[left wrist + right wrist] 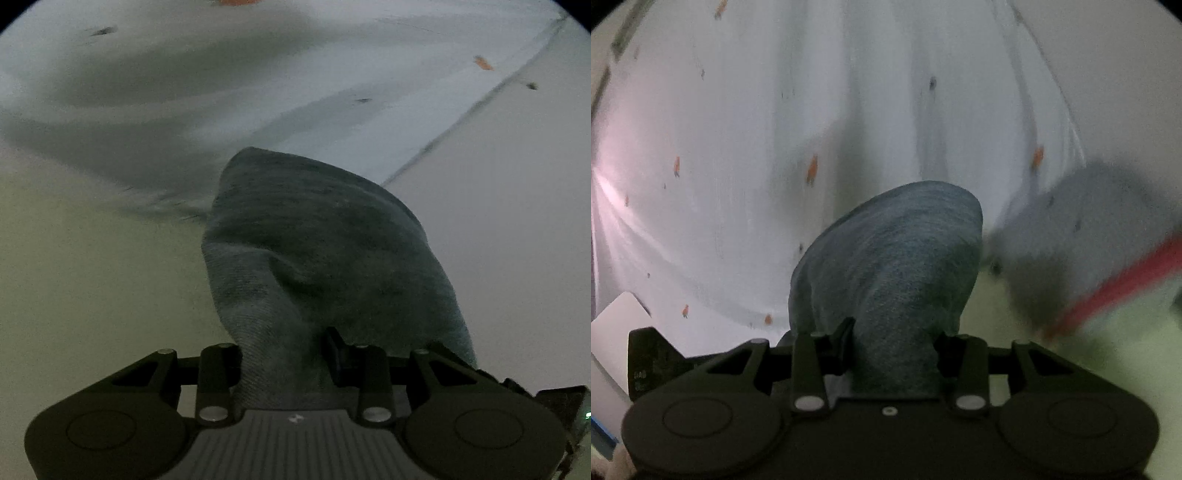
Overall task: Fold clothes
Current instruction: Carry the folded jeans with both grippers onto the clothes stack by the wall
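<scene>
Both clamped on cloth: left gripper [284, 354] and right gripper [894, 347] each pinch a bunch of the grey garment [317, 236], which bulges forward over white sheet [746, 122].

The dark grey cloth [317, 258] bunches up and hides both sets of fingertips. On the right, a red strip [1123, 288] and a grey shape [1082, 229] smear into blur. The white card [617, 332] is cut off at the left edge.

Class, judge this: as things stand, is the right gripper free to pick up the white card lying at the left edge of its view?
Probably not: the right gripper is shut on bunched grey cloth, so the white card stays out of play until it lets go.
</scene>
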Tool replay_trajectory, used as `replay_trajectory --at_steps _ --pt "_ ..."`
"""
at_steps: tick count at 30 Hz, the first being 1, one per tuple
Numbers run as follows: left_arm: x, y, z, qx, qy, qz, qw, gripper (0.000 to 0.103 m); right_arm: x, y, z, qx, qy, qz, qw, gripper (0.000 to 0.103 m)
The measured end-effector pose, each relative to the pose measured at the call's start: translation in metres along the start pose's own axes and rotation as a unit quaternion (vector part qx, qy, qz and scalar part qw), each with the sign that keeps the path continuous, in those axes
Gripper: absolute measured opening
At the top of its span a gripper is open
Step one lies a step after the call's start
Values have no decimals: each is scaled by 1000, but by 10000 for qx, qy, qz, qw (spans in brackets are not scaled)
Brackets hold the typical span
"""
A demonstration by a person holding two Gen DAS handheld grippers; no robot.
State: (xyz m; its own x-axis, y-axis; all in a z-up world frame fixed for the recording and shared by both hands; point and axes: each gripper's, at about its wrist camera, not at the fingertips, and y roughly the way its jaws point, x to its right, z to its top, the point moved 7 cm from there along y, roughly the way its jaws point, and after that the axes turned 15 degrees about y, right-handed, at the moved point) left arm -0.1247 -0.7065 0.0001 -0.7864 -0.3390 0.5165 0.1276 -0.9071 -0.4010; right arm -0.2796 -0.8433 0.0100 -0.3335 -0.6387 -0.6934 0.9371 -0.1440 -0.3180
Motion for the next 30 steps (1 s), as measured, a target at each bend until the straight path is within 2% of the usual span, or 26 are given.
replay_trajectory --at_steps 4,8,10,12,13,14,15,17,18,19,20,21,23,24,25,26,28,30 --pt "43 62 42 198 188 -325 9991 36 23 -16 75 327 -377 107 9987 41" --pt "75 122 82 273 801 -311 9959 36 43 -6 140 688 -855 -28 9940 42" --pt "76 153 96 298 930 -207 9950 38 60 11 166 851 -997 -183 9912 47" --pt "71 188 104 232 1080 -3 9939 45 81 35 185 1020 -1131 -468 9872 59" --pt "65 206 102 126 1211 171 9924 56 95 54 189 1034 -1228 -775 9840 68" --pt "58 226 97 -28 1338 418 9901 64 109 75 192 1029 -1332 -1111 9795 69" --pt "51 246 92 -205 1450 699 9868 66 123 94 191 944 -1419 -1472 9743 69" --pt "36 271 82 -533 1546 1171 9796 66 146 126 184 795 -1652 -2215 9578 70" --pt "31 275 81 -513 1527 1265 9788 66 149 132 179 911 -1929 -2498 9445 71" --pt "26 280 81 -492 1508 1359 9779 69 148 137 173 1067 -2235 -2748 9291 84" --pt "24 281 81 -403 1565 1393 9770 78 145 138 168 1273 -2589 -2912 9121 92" --pt "24 278 83 -259 1682 1381 9757 83 139 137 164 1506 -2908 -3006 8958 100" --pt "28 271 85 -58 1977 1435 9697 87 127 134 163 1828 -3225 -3014 8785 100" --pt "29 269 84 -4 2084 1461 9671 87 122 132 161 1871 -3224 -2833 8836 100" --pt "29 270 84 32 2144 1489 9653 88 124 135 161 1817 -3066 -2690 8948 91" --pt "25 274 83 16 2152 1509 9649 91 128 138 160 1743 -2871 -2575 9060 92" --pt "10 287 71 -287 2035 1539 9665 94 156 150 154 1342 -2193 -2535 9325 93" --pt "-5 298 57 -582 1933 1580 9666 94 190 166 144 820 -1460 -2603 9509 92"
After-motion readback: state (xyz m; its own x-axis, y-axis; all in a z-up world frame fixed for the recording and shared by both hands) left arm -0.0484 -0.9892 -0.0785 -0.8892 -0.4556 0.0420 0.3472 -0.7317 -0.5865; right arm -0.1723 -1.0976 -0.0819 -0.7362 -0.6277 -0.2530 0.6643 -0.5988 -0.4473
